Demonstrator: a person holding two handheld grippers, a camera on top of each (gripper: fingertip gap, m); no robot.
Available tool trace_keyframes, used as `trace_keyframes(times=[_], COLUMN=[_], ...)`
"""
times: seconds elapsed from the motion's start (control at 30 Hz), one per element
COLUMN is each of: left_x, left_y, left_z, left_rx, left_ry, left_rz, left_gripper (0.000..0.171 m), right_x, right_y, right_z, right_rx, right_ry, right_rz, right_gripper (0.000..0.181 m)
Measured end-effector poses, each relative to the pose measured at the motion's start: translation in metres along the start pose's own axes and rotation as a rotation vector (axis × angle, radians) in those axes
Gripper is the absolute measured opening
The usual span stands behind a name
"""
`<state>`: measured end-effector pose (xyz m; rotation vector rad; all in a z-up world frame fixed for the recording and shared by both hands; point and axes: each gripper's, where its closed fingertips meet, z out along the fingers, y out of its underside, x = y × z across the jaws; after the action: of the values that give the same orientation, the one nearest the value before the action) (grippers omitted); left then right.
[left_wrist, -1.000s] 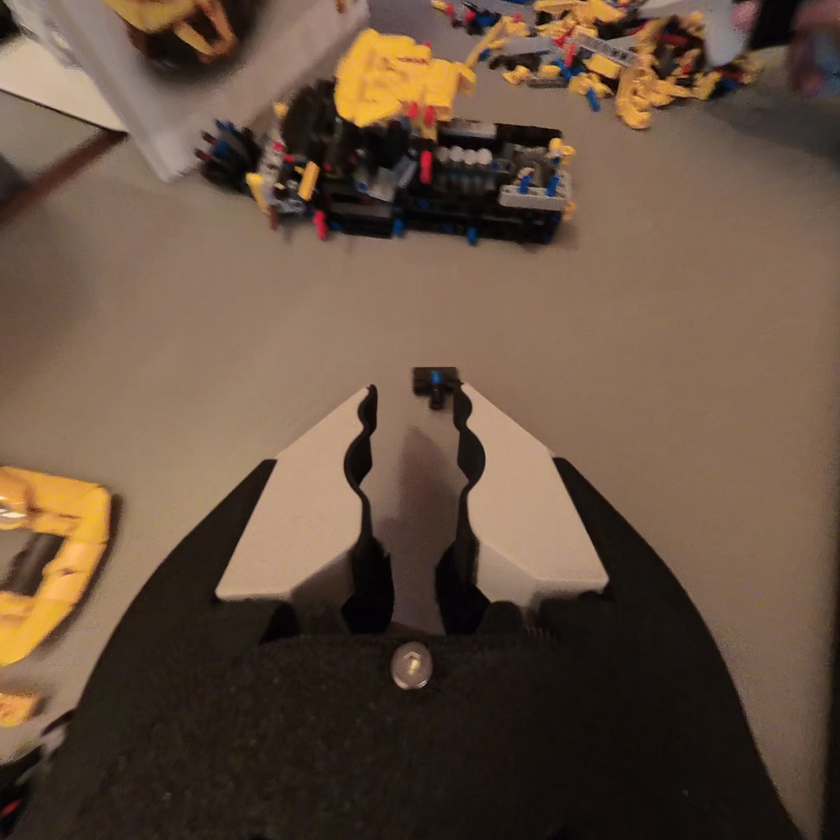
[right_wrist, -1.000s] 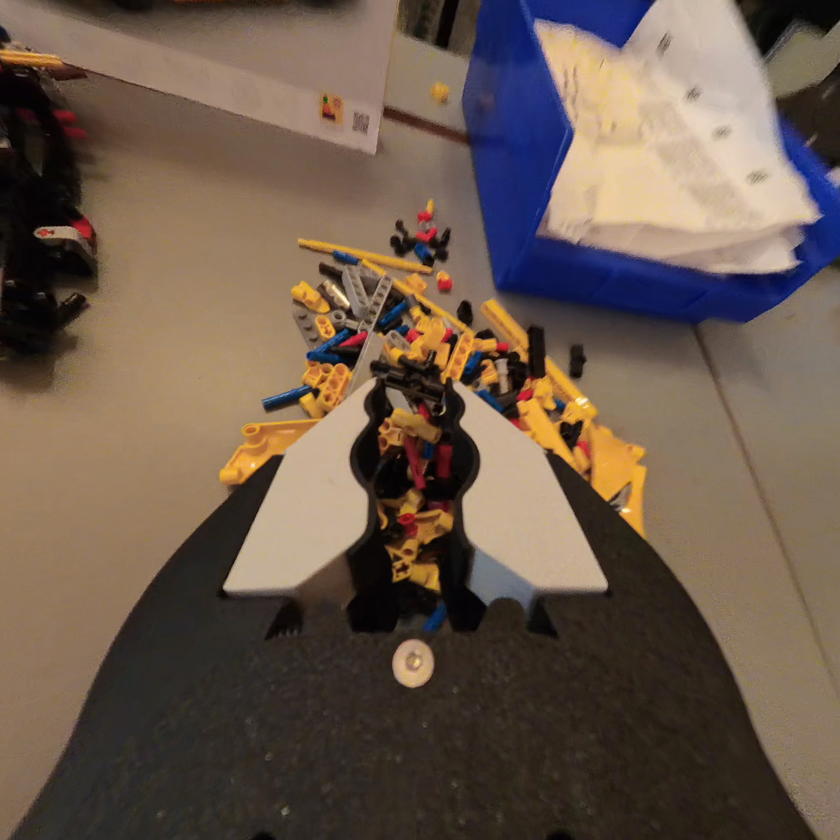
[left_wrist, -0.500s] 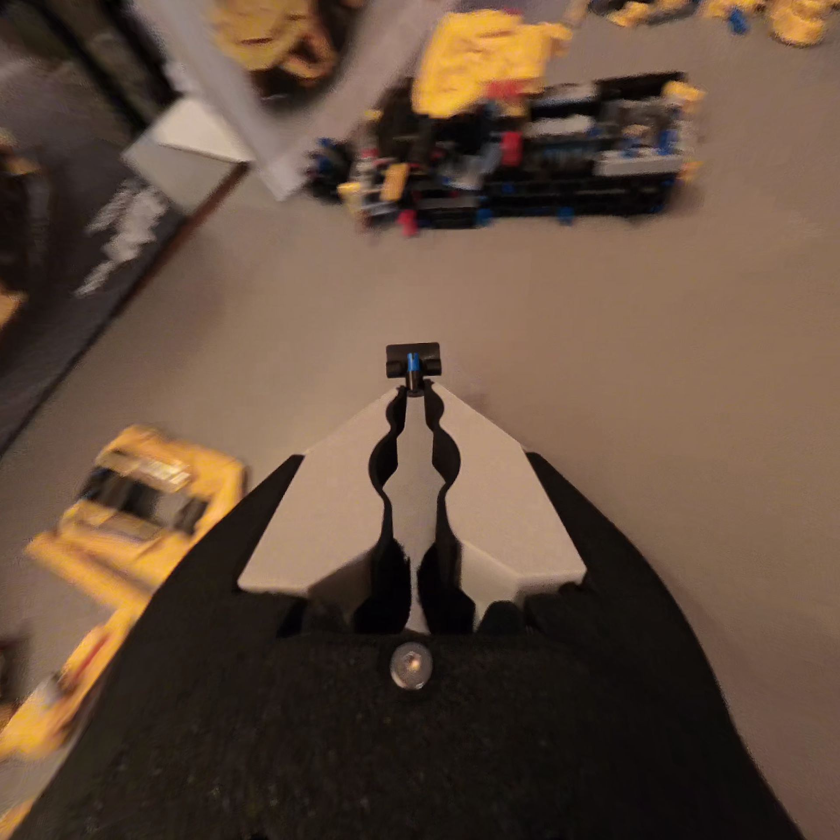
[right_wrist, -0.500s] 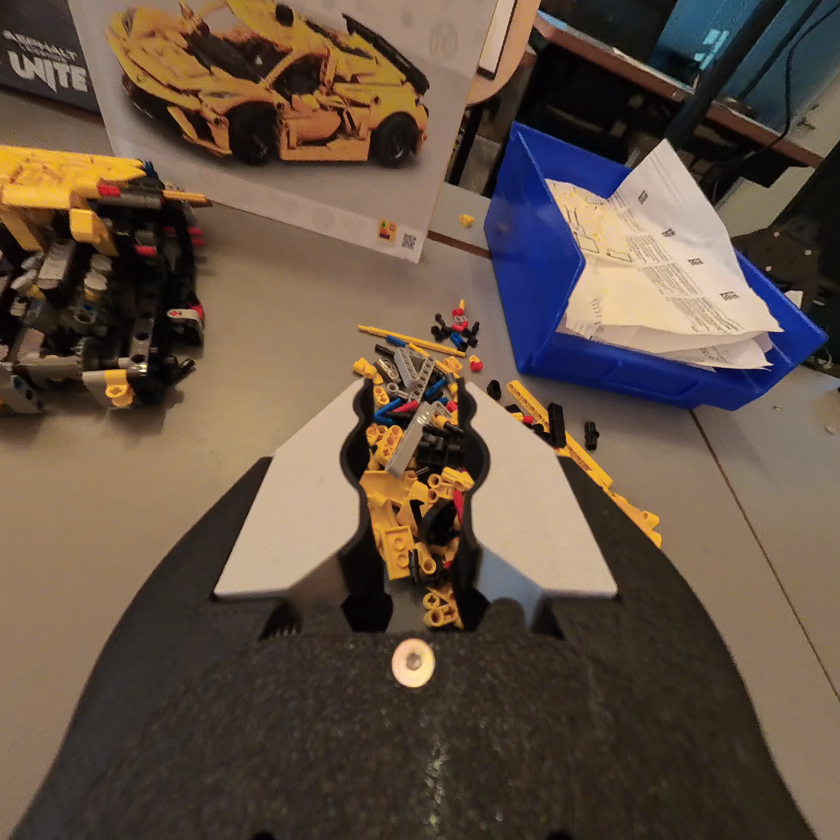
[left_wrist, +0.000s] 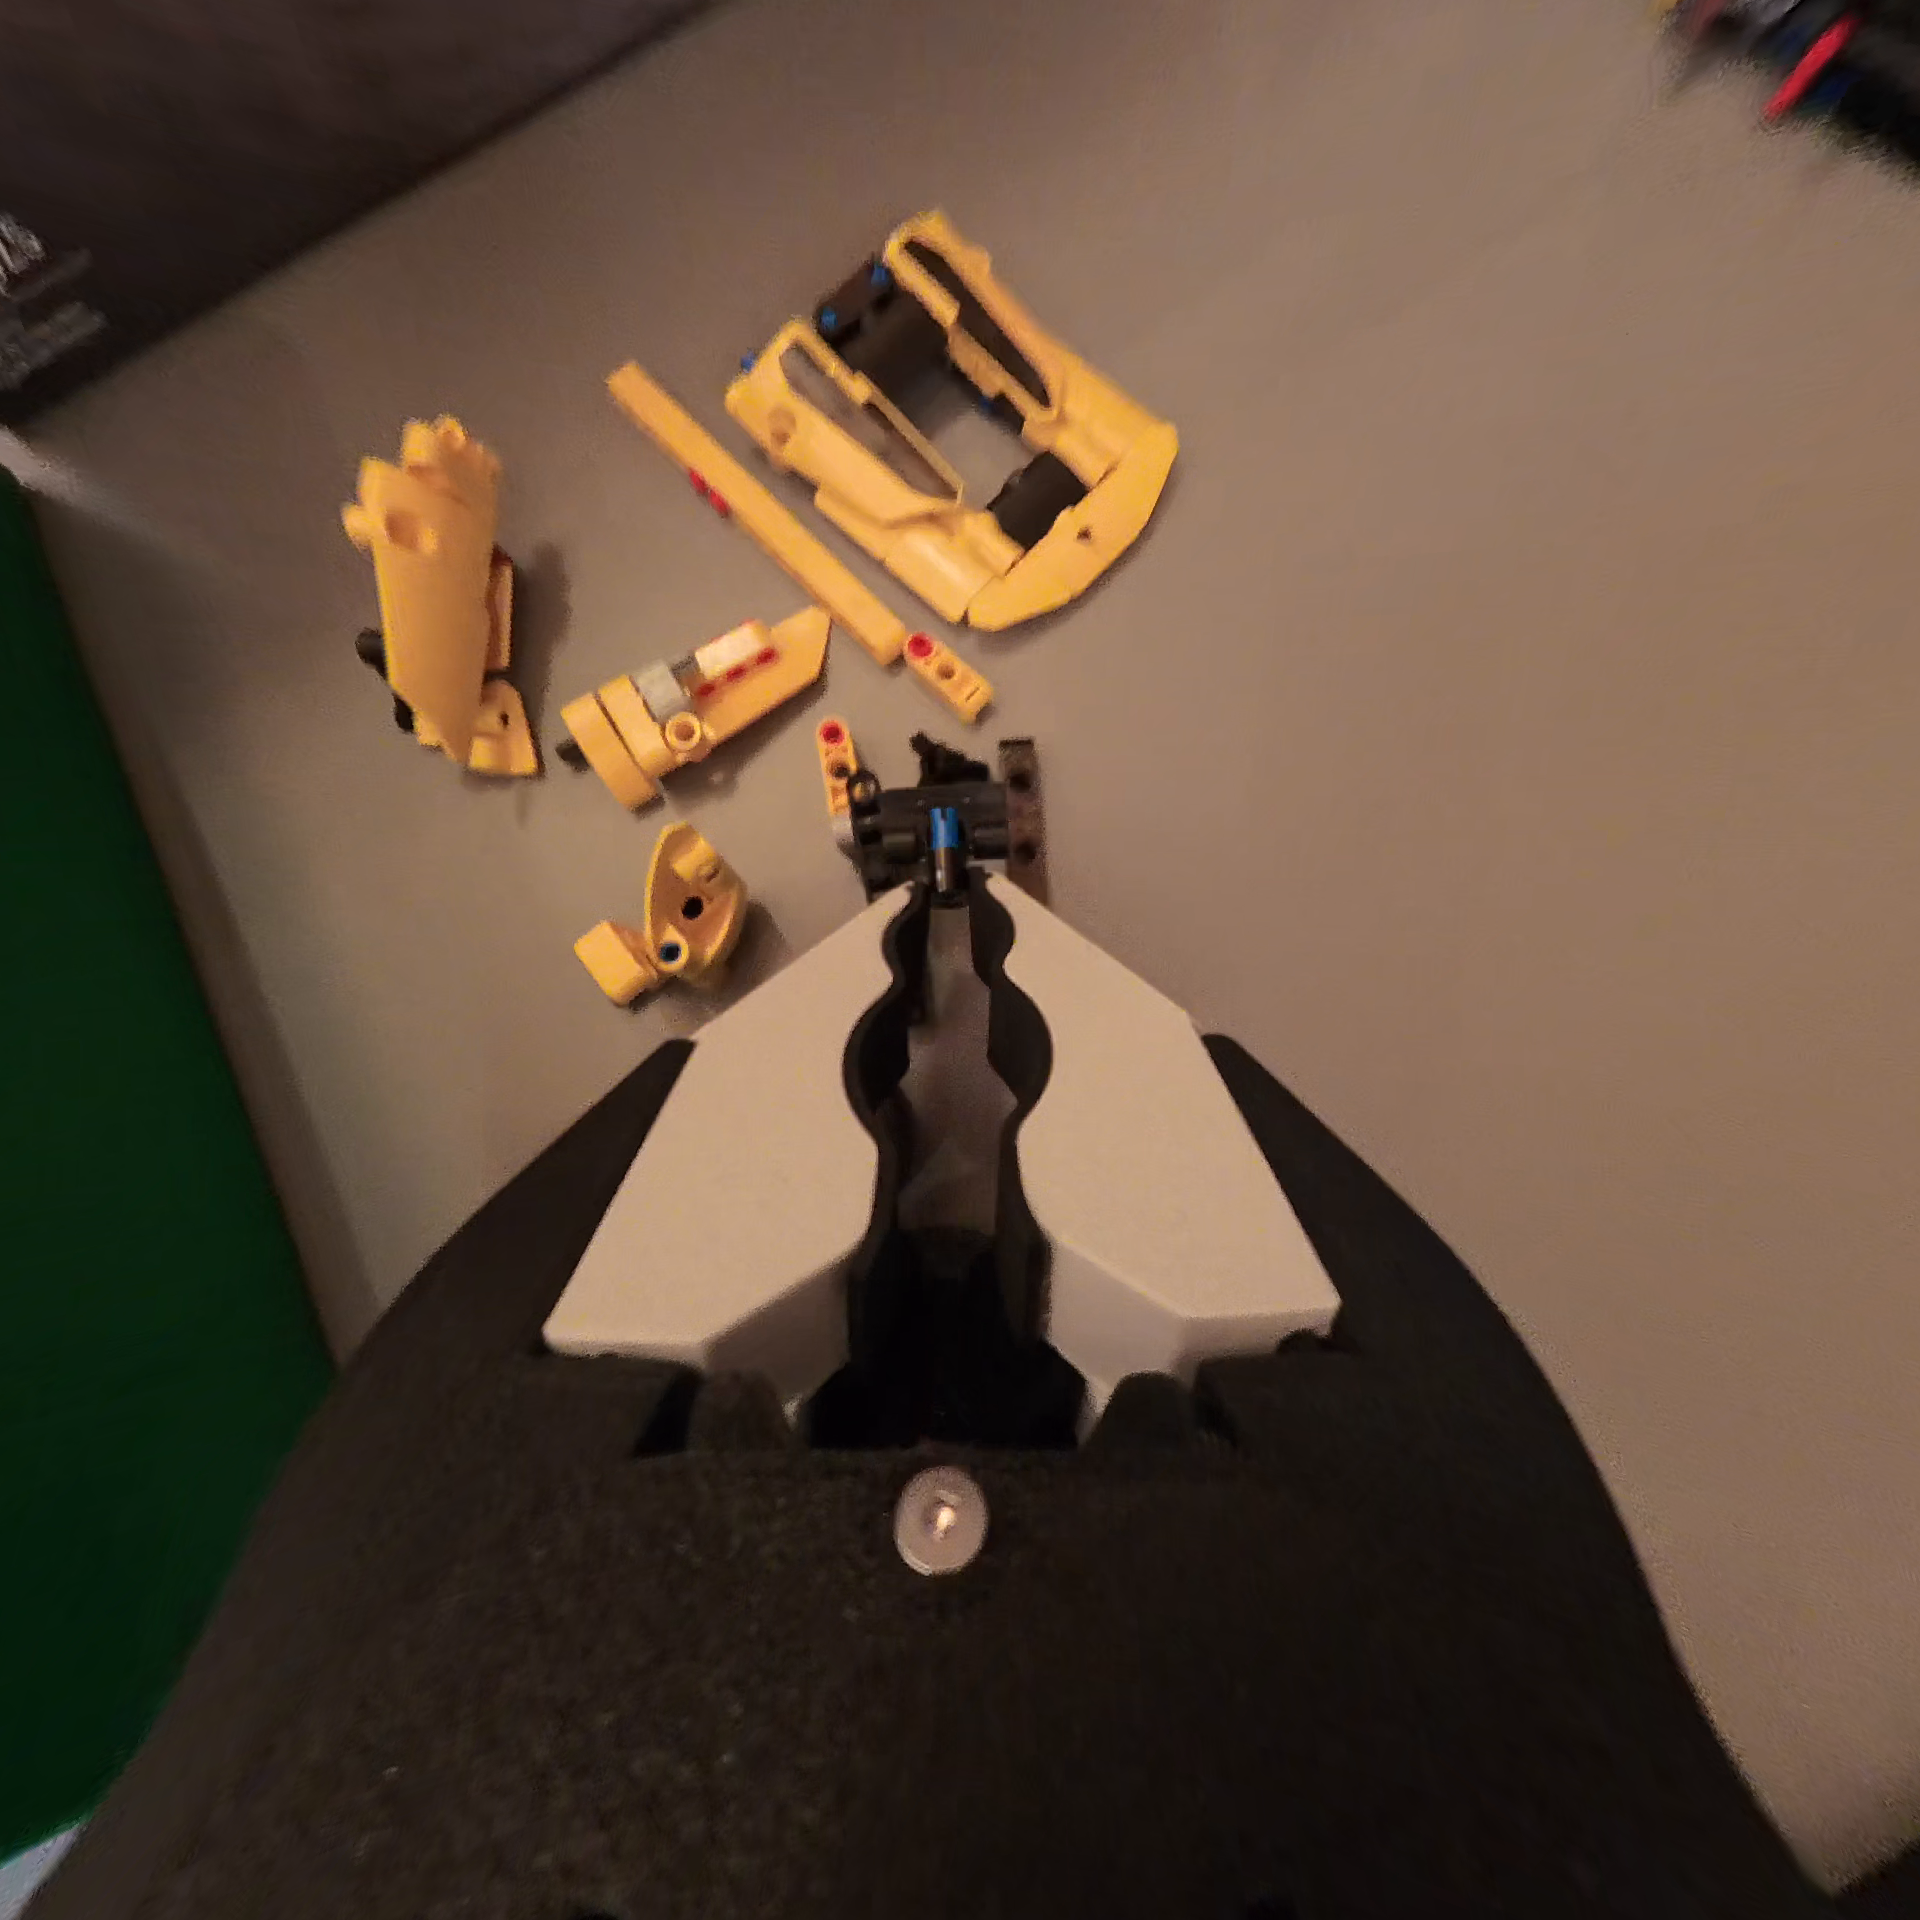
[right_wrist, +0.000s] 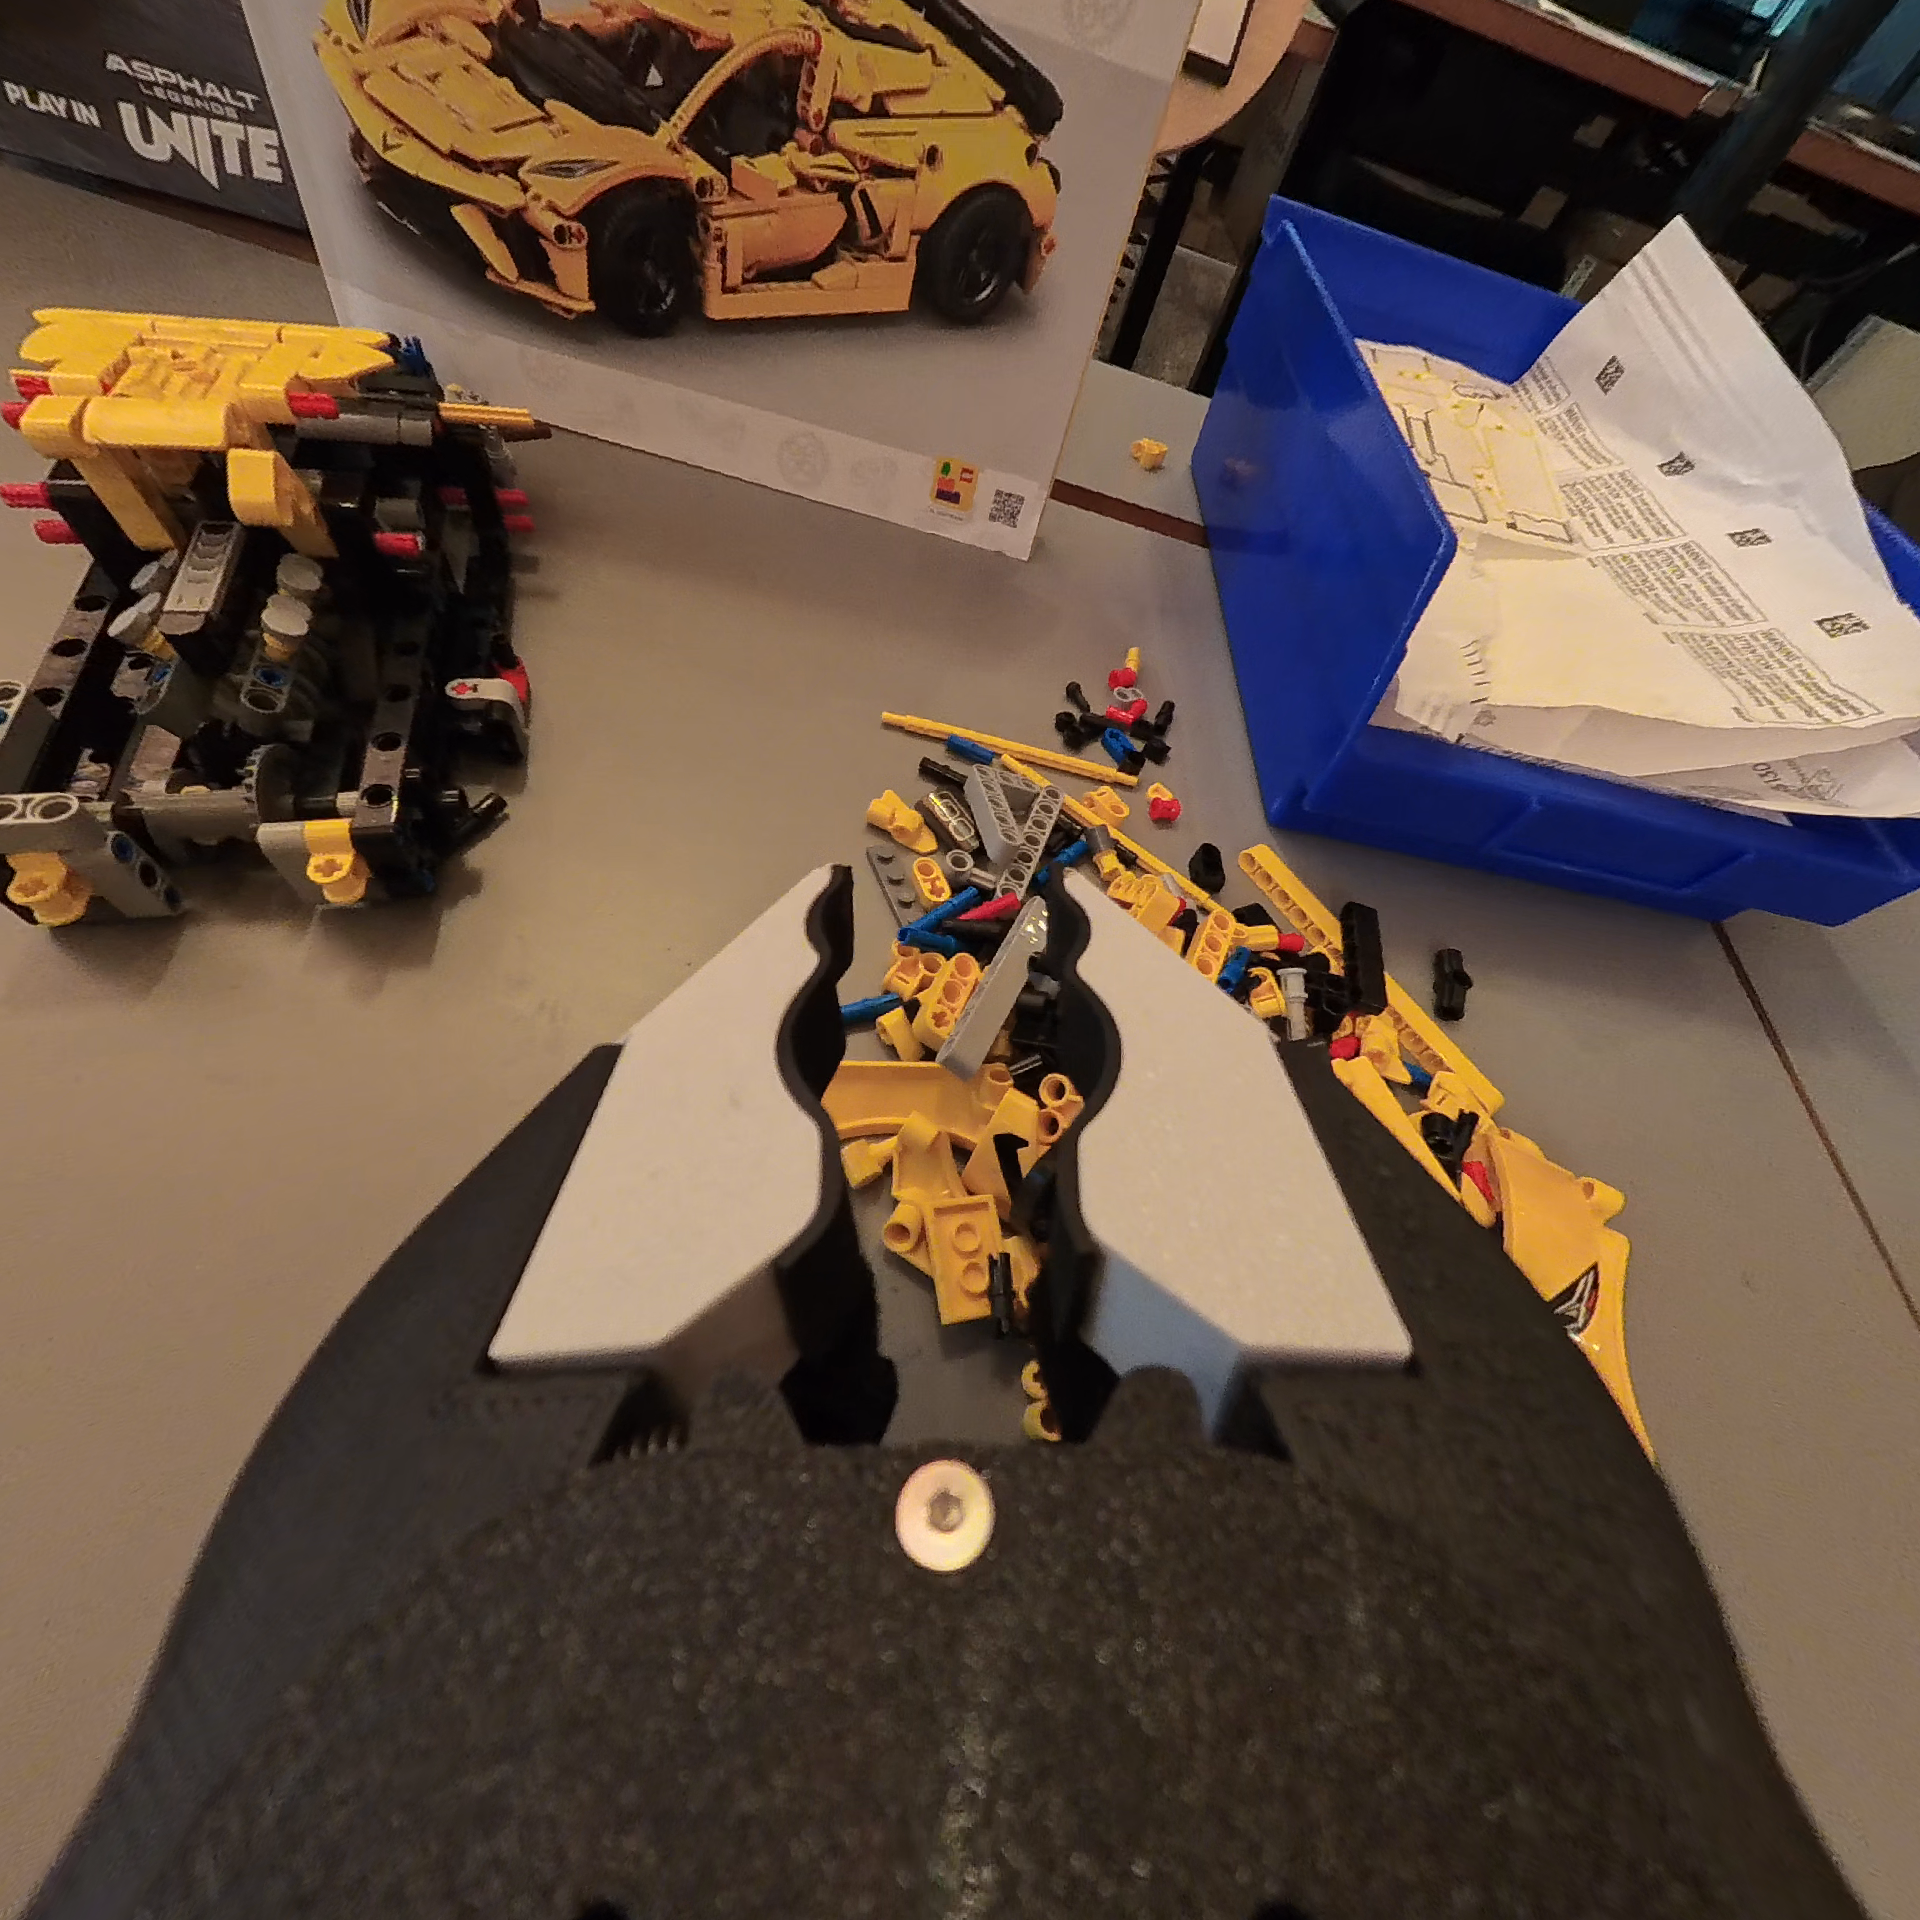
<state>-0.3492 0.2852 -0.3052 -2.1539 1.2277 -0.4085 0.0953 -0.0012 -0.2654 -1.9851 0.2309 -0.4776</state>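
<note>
My left gripper (left_wrist: 943, 881) is shut on a small black brick piece with a blue pin (left_wrist: 940, 826), held just above the grey table beside a short black beam (left_wrist: 1023, 812). Yellow sub-assemblies lie beyond it: a large yellow panel frame (left_wrist: 966, 426), a long yellow beam (left_wrist: 758, 514), a small yellow block assembly (left_wrist: 691, 712), a tall yellow panel (left_wrist: 436, 597) and a small curved yellow piece (left_wrist: 670, 925). My right gripper (right_wrist: 956, 894) is open and empty, above a pile of loose yellow, black, blue and red bricks (right_wrist: 1091, 997).
A half-built black and yellow car chassis (right_wrist: 249, 623) stands at the left in the right wrist view. A picture sheet of a yellow car (right_wrist: 707, 229) leans behind it. A blue bin (right_wrist: 1340, 644) with printed paper sheets (right_wrist: 1652, 540) sits at the right. A green surface (left_wrist: 94, 1039) borders the left. My hands' fingertips stand some 55 cm from each other.
My left gripper closed on the black piece with the blue pin and carried it left to the yellow sub-assemblies. My right gripper opened wider and drew back above the loose pile.
</note>
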Motion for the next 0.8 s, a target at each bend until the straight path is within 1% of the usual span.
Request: trace_keyframes(times=[0.07,0.17,0.2,0.23,0.27,0.3,0.33,0.37,0.43,0.5,0.57,0.6,0.67,0.73,0.8], left_x=[0.000,0.001,-0.001,-0.002,-0.001,0.002,0.009,0.021,0.061,0.107,0.149,0.166,0.193,0.214,0.230], left_y=[0.008,0.008,0.006,0.003,-0.004,-0.018,-0.037,-0.060,-0.103,-0.138,-0.163,-0.173,-0.187,-0.190,-0.183], left_z=[0.007,0.012,0.012,0.009,0.004,-0.004,-0.013,-0.022,-0.041,-0.055,-0.060,-0.056,-0.036,-0.004,0.031], left_rx=[-0.064,-0.086,-0.094,-0.095,-0.081,-0.045,0.011,0.075,0.162,0.201,0.218,0.226,0.236,0.229,0.206], left_ry=[-0.030,-0.077,-0.095,-0.105,-0.110,-0.116,-0.115,-0.095,-0.003,0.115,0.200,0.228,0.283,0.383,0.490], left_rz=[0.011,0.055,0.045,0.027,0.011,0.005,0.012,0.031,0.101,0.181,0.259,0.295,0.335,0.286,0.171], left_gripper=[0.007,0.008,0.016,0.028,0.032,0.032,0.033,0.033,0.033,0.033,0.033,0.033,0.032,0.032,0.032], right_x=[0.001,0.002,0.001,0.000,-0.003,-0.007,-0.012,-0.018,-0.037,-0.055,-0.065,-0.069,-0.077,-0.088,-0.098], right_y=[0.000,0.002,0.003,0.003,0.002,0.002,0.001,-0.003,-0.013,-0.027,-0.057,-0.074,-0.100,-0.106,-0.104], right_z=[0.000,0.000,0.001,0.001,0.001,0.001,0.001,0.001,0.000,0.001,0.004,0.007,0.019,0.030,0.039], right_rx=[0.001,-0.003,-0.007,-0.007,-0.005,-0.004,-0.002,0.004,-0.020,-0.102,-0.126,-0.127,-0.138,-0.215,-0.240], right_ry=[0.002,-0.007,-0.012,-0.022,-0.037,-0.054,-0.071,-0.100,-0.201,-0.316,-0.397,-0.430,-0.478,-0.535,-0.554], right_rz=[0.005,0.020,0.022,0.021,0.016,0.007,-0.006,-0.021,-0.062,-0.131,-0.193,-0.208,-0.202,-0.194,-0.185], right_gripper=[0.036,0.036,0.036,0.037,0.037,0.040,0.043,0.045,0.049,0.054,0.056,0.056,0.055,0.053,0.050])
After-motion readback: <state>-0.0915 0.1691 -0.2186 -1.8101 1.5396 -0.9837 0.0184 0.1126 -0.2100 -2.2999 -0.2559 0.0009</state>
